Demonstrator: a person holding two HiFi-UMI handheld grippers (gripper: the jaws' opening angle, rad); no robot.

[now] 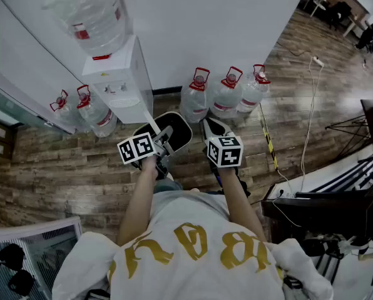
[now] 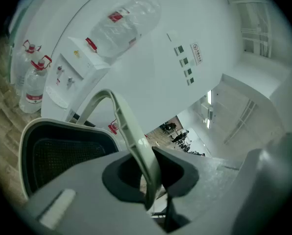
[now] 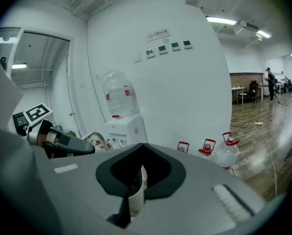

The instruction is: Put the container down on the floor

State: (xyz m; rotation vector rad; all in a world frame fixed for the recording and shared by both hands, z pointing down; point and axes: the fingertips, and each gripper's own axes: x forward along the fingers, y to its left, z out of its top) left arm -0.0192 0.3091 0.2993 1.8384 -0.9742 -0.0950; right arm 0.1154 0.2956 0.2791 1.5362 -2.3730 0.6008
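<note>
The container [image 1: 179, 129] is a black basket with a white rim, held in the air in front of the water dispenser [image 1: 122, 80]. My left gripper [image 1: 166, 137] is shut on its pale arched handle [image 2: 129, 126], and the dark mesh inside [image 2: 62, 153] shows just left of the jaws. At the basket's right side, my right gripper [image 1: 210, 129] is shut on a thin white edge of the container [image 3: 136, 182]. In the right gripper view, the left gripper's marker cube [image 3: 36, 114] shows at the left.
The dispenser carries a large upturned bottle [image 1: 92, 14]. Three water jugs [image 1: 227, 95] stand against the wall to its right, two more jugs [image 1: 80, 108] to its left. A white cable [image 1: 308, 124] trails over the wooden floor [image 1: 61, 161]. A dark desk [image 1: 337, 205] stands at the right.
</note>
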